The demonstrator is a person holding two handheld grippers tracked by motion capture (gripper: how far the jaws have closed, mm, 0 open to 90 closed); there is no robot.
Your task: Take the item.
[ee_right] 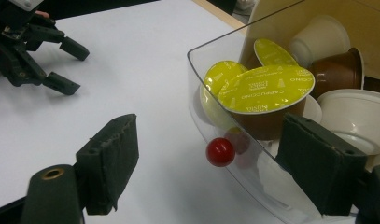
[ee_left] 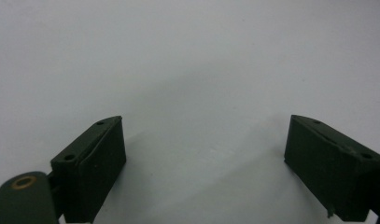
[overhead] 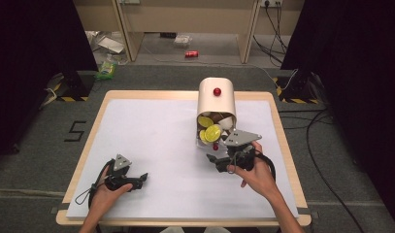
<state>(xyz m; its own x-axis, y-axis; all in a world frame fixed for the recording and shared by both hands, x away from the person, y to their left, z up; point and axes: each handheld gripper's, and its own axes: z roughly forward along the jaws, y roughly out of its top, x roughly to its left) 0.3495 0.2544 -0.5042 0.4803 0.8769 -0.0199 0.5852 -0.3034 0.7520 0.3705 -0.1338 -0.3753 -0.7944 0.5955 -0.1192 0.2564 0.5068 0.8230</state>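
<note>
Both grippers are standing open and empty: the left gripper [overhead: 137, 180] is resting over bare white table [overhead: 156, 145], while the right gripper [ee_right: 211, 163] is facing the clear drawer [ee_right: 215, 140] of the capsule dispenser [overhead: 217, 99]. Its jaws are bracketing the red knob [ee_right: 220, 152], so closing squarely on that knob is probably wisest, though whether one jaw is already touching the drawer wall is hard to tell.

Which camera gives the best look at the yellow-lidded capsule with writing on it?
The right gripper view: the capsule is close, in the clear drawer, and its lid reads CAPPUCCINO. The high view shows it as a small yellow disc at the dispenser's mouth. The left gripper view faces bare white table.
</note>
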